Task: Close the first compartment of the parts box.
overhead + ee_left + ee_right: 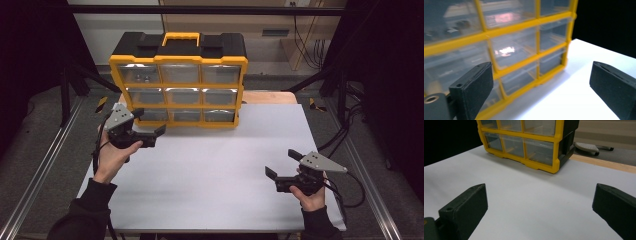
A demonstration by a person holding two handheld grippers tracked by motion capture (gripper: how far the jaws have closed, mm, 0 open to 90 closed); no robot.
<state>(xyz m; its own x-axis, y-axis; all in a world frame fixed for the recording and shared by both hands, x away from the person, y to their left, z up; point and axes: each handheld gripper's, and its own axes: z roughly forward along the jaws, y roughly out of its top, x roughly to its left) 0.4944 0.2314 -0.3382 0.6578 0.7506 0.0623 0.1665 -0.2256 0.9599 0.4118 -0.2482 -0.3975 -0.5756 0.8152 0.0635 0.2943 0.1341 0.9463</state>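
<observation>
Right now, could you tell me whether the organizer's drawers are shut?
Shut: every drawer front of the organizer sits flush in the yellow frame; none is pulled out.

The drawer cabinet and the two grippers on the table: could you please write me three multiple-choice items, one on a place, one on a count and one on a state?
1. Where does the drawer cabinet stand on the table?
A. at the far edge
B. at the near edge
C. at the middle

2. How many clear drawers does its front show?
A. four
B. six
C. nine

3. How do the jaws of the left gripper stand?
A. shut on a drawer
B. open, with nothing between them
C. shut on nothing

Answers:
1 A, as the high view shows it at the edge farthest from the person.
2 C, as the yellow frame holds three rows of three.
3 B, as the left gripper view shows both jaws wide apart in front of the cabinet, gripping nothing.
</observation>
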